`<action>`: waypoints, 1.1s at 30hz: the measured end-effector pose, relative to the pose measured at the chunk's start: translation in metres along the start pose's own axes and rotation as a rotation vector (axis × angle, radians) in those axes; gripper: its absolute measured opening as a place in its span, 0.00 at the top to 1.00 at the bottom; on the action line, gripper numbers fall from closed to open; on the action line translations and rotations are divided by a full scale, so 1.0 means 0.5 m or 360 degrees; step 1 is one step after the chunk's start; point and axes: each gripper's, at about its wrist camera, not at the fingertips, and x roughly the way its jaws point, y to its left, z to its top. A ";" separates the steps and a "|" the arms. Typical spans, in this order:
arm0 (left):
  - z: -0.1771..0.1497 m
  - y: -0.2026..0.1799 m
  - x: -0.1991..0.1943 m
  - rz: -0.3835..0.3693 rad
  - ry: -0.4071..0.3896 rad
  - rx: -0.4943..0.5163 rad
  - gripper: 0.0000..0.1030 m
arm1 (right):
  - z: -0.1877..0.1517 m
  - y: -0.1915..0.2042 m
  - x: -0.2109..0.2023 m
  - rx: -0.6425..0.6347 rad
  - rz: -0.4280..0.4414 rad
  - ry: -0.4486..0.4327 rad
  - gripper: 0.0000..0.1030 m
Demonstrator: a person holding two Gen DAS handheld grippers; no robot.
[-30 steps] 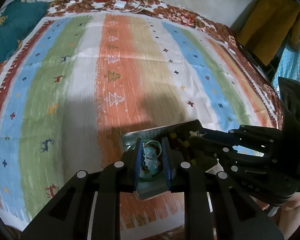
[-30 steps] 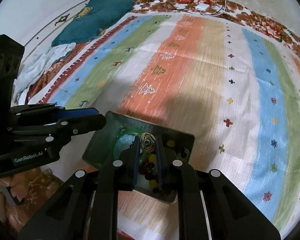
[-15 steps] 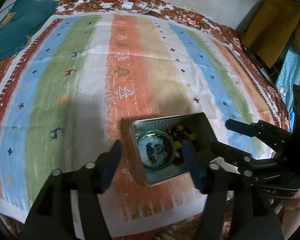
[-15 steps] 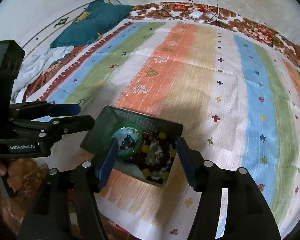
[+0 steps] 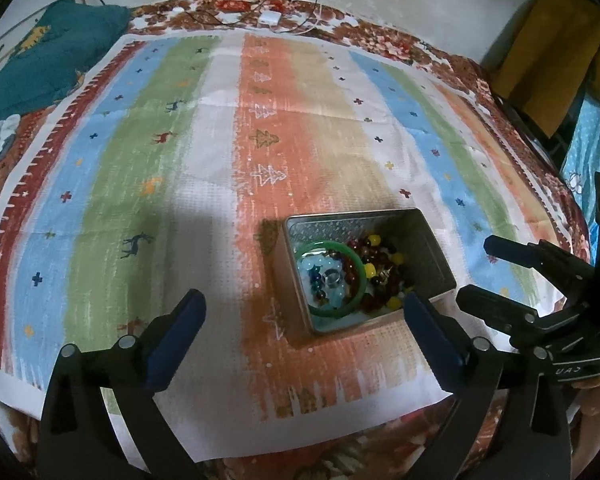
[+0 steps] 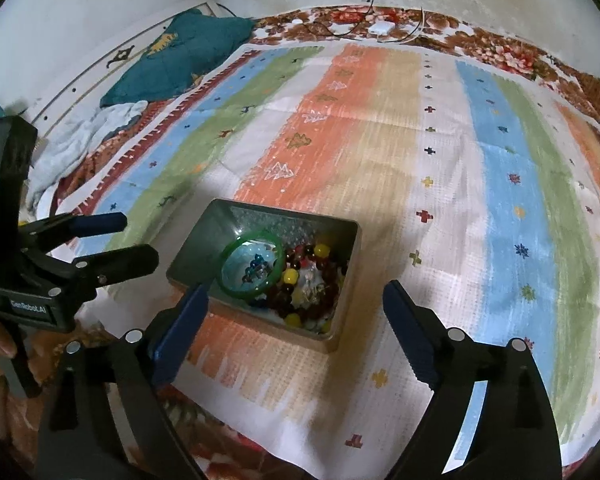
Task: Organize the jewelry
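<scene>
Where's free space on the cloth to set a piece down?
Bare striped cloth left of and beyond the metal tin, up to the floral border. Crowded: inside the tin, green bangle and beads; the right gripper hangs open beside it.

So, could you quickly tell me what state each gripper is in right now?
Left gripper: open, jaws just spread, holding nothing.
Right gripper: open, jaws just spread, holding nothing.

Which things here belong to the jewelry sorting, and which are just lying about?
Job:
- metal tin
- green bangle
- beaded bracelets
- left gripper, open
- right gripper, open

Lying about:
- teal pillow
- white charger
- yellow garment
</scene>
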 end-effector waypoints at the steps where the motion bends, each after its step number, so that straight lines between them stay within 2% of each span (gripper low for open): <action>1: -0.003 0.000 -0.002 0.0006 -0.0005 -0.0005 0.06 | -0.004 0.000 -0.002 -0.0001 -0.0006 -0.0004 0.10; 6: -0.020 0.000 -0.015 0.0001 -0.0027 -0.0005 0.06 | -0.020 -0.003 -0.014 0.0028 0.0012 -0.0011 0.08; 10: -0.036 -0.019 -0.030 0.0061 -0.0091 0.0093 0.06 | -0.038 0.001 -0.027 0.0024 0.0009 -0.0035 0.08; 17: -0.059 -0.043 -0.060 0.0080 -0.0215 0.0194 0.06 | -0.065 0.003 -0.061 0.0021 -0.0040 -0.0138 0.08; 23: -0.070 -0.043 -0.074 0.0044 -0.0256 0.0178 0.06 | -0.078 0.009 -0.092 0.0002 -0.0069 -0.0262 0.08; 33: -0.080 -0.053 -0.080 0.0117 -0.0299 0.0202 0.06 | -0.087 0.013 -0.101 0.0006 -0.0066 -0.0297 0.08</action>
